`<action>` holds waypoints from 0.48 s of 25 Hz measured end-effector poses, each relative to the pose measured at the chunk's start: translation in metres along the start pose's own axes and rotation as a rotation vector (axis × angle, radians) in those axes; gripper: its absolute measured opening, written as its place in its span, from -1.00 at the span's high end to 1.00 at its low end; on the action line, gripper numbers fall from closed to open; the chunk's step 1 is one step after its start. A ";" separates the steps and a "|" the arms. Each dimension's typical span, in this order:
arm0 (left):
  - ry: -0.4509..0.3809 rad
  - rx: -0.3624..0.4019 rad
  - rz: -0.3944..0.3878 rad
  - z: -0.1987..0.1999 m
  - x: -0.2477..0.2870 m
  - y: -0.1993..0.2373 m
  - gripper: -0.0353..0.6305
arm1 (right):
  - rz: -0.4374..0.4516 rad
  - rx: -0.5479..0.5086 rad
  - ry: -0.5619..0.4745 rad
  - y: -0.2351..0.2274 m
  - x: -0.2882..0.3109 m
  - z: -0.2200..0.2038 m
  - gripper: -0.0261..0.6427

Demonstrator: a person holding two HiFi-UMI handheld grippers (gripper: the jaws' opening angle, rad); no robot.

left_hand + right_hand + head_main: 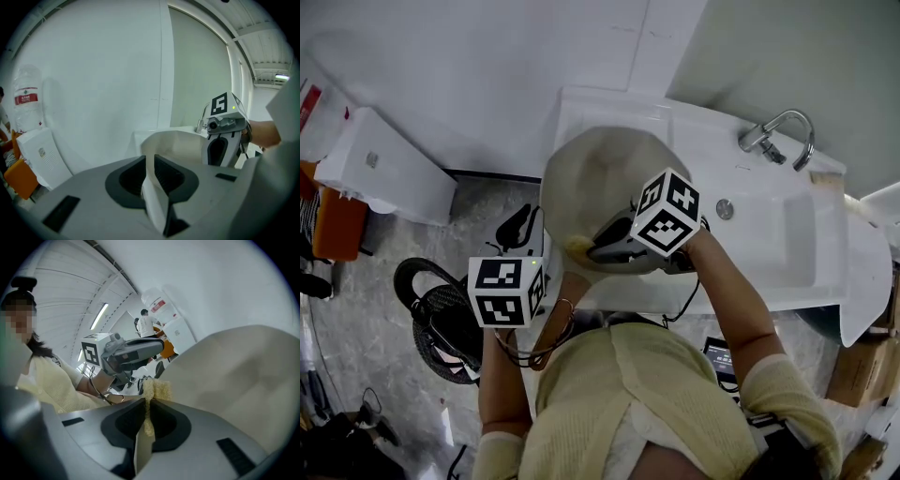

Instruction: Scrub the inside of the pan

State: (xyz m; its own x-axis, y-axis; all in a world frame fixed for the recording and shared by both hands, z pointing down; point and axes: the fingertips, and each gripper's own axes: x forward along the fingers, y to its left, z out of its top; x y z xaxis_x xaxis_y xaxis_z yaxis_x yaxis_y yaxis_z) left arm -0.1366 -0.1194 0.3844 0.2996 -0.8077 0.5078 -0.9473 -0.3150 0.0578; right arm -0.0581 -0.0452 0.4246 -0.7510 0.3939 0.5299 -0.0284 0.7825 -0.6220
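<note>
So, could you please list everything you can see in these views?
pan: one, beige, held tilted over the sink's left end
sponge: one, yellow, at the pan's inside
sink: one, white, against the wall
tap: one, chrome, at the sink's back right
box: one, white, on the floor at the left
water bottle: one, clear with a red label, above the box
left gripper: one, grey, shut on the pan
right gripper: one, grey, shut on the sponge
</note>
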 end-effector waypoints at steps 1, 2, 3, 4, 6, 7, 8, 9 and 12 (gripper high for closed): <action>-0.007 -0.001 -0.003 0.002 -0.001 -0.001 0.57 | -0.004 -0.008 -0.014 0.002 -0.002 0.003 0.78; -0.014 -0.004 -0.008 0.004 -0.003 -0.002 0.57 | -0.007 -0.015 -0.030 0.004 -0.005 0.005 0.78; -0.022 -0.009 -0.013 0.007 -0.005 -0.003 0.57 | -0.010 -0.022 -0.047 0.006 -0.007 0.008 0.78; -0.030 -0.016 -0.020 0.009 -0.006 -0.005 0.57 | -0.012 -0.027 -0.065 0.008 -0.009 0.011 0.78; -0.047 -0.035 -0.035 0.013 -0.009 -0.007 0.57 | -0.017 -0.037 -0.103 0.012 -0.015 0.015 0.78; -0.054 -0.045 -0.043 0.015 -0.010 -0.008 0.57 | -0.022 -0.042 -0.121 0.014 -0.018 0.017 0.78; -0.061 -0.054 -0.050 0.017 -0.012 -0.009 0.57 | -0.028 -0.047 -0.138 0.015 -0.021 0.019 0.78; -0.068 -0.062 -0.056 0.019 -0.013 -0.011 0.57 | -0.035 -0.052 -0.155 0.017 -0.024 0.021 0.78; -0.087 -0.075 -0.071 0.024 -0.017 -0.016 0.57 | -0.065 -0.061 -0.204 0.021 -0.032 0.025 0.78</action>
State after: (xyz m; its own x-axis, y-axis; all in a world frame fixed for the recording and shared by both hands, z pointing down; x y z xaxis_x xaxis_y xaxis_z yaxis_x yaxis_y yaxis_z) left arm -0.1241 -0.1129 0.3549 0.3719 -0.8258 0.4240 -0.9282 -0.3376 0.1566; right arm -0.0507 -0.0534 0.3802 -0.8668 0.2409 0.4366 -0.0458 0.8334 -0.5508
